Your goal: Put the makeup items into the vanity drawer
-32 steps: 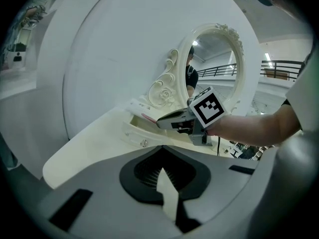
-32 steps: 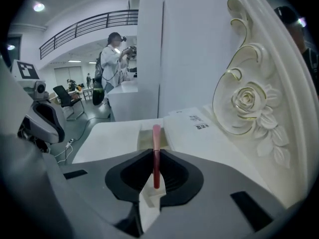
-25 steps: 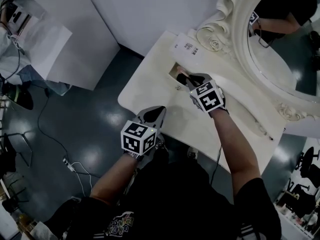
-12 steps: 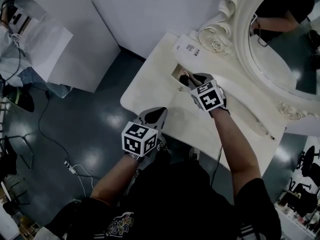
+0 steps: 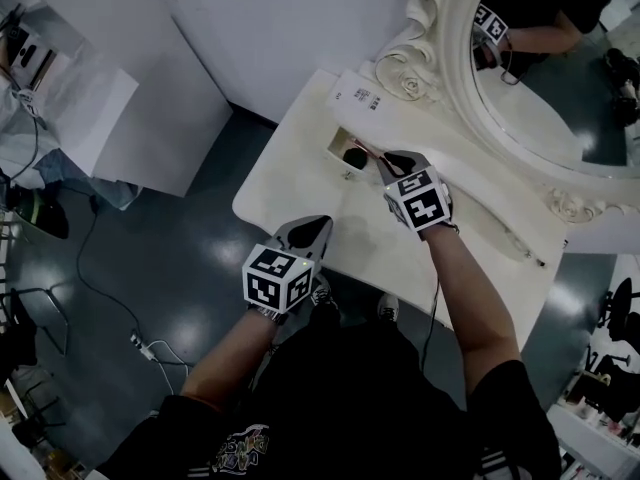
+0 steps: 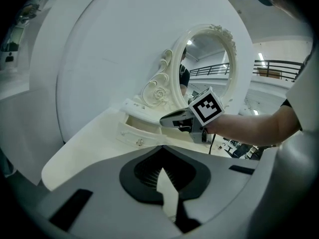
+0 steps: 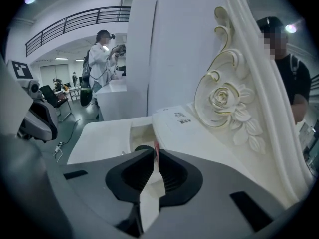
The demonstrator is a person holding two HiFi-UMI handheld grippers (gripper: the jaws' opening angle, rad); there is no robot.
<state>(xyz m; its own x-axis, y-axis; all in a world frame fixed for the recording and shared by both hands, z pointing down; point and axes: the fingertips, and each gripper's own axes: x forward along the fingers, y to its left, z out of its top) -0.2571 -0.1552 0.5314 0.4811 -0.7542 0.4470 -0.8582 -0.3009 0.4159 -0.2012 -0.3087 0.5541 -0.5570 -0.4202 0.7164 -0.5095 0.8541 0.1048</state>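
The cream vanity has a small drawer standing open, with a dark round item inside. My right gripper hovers just right of the drawer, shut on a thin pink stick that points toward the opening. My left gripper is shut and empty at the vanity's front edge. In the left gripper view its jaws face the drawer front and the right gripper.
An ornate oval mirror rises behind the vanity top. A printed label lies near the back left corner and a thin pencil-like item toward the right. Cables run over the dark floor; a person stands far off.
My right gripper has drawn back a little to the right of the drawer, so the dark item inside shows. The left gripper has stayed put. The head view shifted slightly.
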